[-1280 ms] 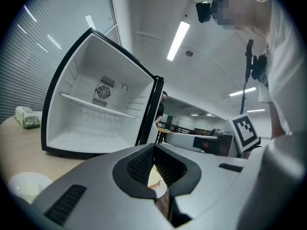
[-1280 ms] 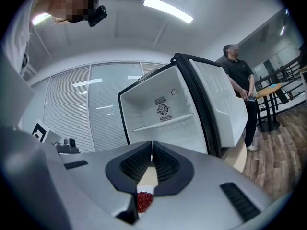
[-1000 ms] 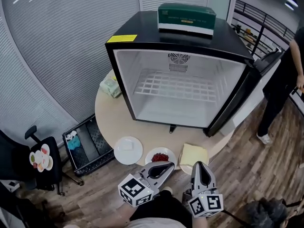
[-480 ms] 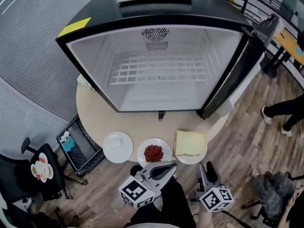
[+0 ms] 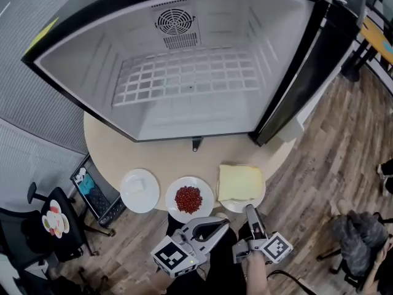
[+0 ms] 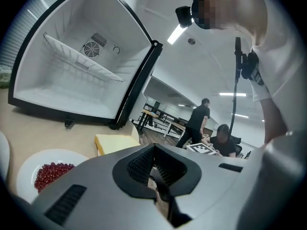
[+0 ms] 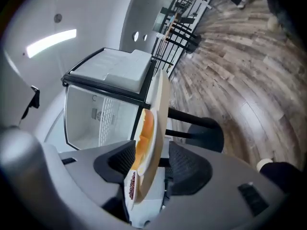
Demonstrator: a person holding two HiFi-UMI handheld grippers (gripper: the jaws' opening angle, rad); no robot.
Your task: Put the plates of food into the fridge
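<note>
now right gripper jaws just opened, facing bread plate; left gripper jaws together.

Bright ceiling light, fisheye-warped edges, dark vignette

three plates lie side by side on the table before the fridge

Fridge: roof and the top of the door are cut off by the head view's upper edge. Leftmost plate: pale item on it, too small to identify. In the left gripper view only a sliver of that plate shows, cropped at the frame edge. Floor crate: contents unclear.
</note>
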